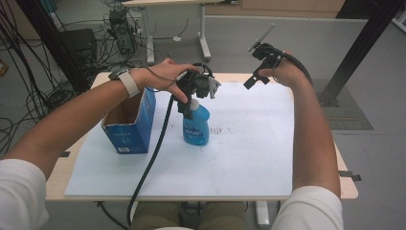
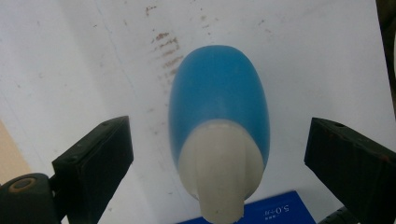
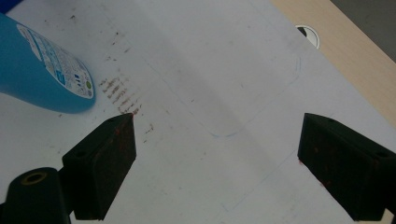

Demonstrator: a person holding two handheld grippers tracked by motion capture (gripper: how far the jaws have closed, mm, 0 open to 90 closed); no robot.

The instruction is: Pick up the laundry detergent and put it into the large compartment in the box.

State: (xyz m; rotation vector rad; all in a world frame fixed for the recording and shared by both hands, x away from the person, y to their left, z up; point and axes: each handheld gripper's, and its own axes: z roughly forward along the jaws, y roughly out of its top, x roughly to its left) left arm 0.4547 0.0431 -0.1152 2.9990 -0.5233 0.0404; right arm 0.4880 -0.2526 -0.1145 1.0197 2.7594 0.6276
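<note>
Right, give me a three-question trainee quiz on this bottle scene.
1. True or false: the left gripper has its fingers closed on the blue bottle.
2. Which thing stands nearest the bottle? A) blue cardboard box B) right gripper C) table edge
3. Fill in: the bottle's cap is ____ in colour.

Key:
1. False; they stand open either side of it.
2. A
3. white
</note>
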